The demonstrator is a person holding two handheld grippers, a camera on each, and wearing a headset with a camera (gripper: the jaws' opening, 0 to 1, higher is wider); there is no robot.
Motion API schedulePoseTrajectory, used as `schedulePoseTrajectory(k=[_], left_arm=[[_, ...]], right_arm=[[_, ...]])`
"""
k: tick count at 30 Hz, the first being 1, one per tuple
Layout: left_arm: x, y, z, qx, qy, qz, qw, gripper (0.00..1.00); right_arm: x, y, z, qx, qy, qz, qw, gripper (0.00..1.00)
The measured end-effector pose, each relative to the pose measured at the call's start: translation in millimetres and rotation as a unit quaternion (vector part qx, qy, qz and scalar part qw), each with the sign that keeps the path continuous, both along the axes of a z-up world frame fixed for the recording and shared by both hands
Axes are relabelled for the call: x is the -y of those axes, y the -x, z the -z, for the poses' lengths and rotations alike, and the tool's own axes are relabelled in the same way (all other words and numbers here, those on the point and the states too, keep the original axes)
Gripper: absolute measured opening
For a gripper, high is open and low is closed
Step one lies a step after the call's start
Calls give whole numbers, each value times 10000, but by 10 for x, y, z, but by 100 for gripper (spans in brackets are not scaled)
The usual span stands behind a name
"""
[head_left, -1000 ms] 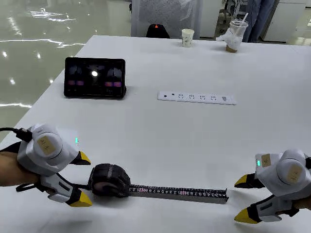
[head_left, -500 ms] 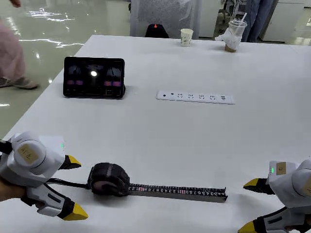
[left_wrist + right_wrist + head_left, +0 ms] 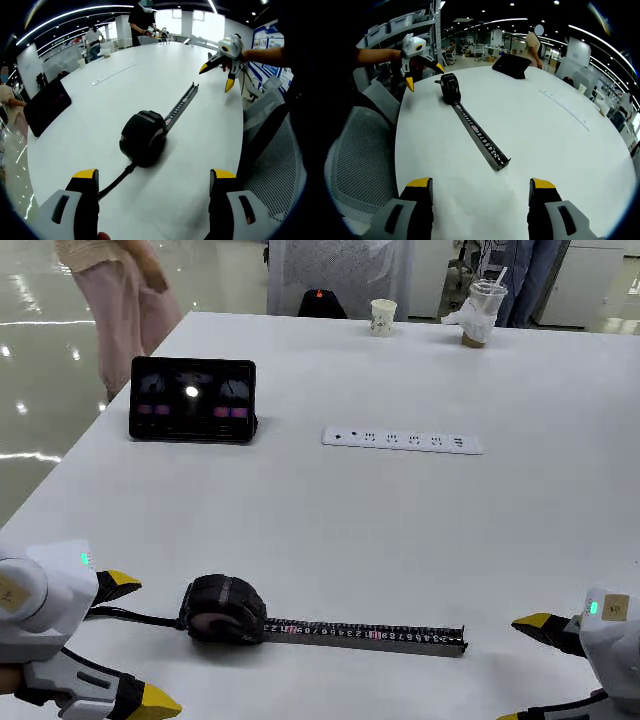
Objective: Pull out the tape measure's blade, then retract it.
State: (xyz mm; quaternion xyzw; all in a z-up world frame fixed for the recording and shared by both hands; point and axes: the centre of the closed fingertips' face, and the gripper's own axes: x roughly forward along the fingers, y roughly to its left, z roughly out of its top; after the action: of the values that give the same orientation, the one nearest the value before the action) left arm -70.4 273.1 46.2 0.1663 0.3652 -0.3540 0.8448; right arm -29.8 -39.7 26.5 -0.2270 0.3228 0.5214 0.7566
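Observation:
A black tape measure (image 3: 224, 609) lies on the white table (image 3: 400, 510), its blade (image 3: 366, 636) drawn out to the right and lying flat. A black wrist strap (image 3: 128, 616) trails from the case to the left. My left gripper (image 3: 128, 642) stands open to the left of the case, apart from it; its own view shows the case (image 3: 144, 137) ahead of the yellow fingertips (image 3: 85, 174). My right gripper (image 3: 532, 670) is open beyond the blade's end hook (image 3: 501, 162), clear of it.
A dark tablet (image 3: 193, 399) stands at the left middle. A white power strip (image 3: 403, 441) lies across the centre. A paper cup (image 3: 385, 316) and a plastic cup with tissue (image 3: 480, 315) stand at the far edge. A person (image 3: 110, 290) walks past the far left corner.
Both grippers have drawn back toward me and outward, away from the tape measure. The tape measure and its blade lie as before. A person has walked into view at the far left.

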Motion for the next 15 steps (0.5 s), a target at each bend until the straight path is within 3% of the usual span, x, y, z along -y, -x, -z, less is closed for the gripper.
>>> schedulePoseTrajectory(k=[8, 15], left_arm=[[42, 55, -48, 233, 231, -318, 9990, 93], [106, 119, -66, 365, 397, -562, 9970, 95]], right_arm=[[-79, 128, -49, 42, -416, 424, 9982, 88], [-104, 151, -77, 124, -609, 759, 9952, 91]])
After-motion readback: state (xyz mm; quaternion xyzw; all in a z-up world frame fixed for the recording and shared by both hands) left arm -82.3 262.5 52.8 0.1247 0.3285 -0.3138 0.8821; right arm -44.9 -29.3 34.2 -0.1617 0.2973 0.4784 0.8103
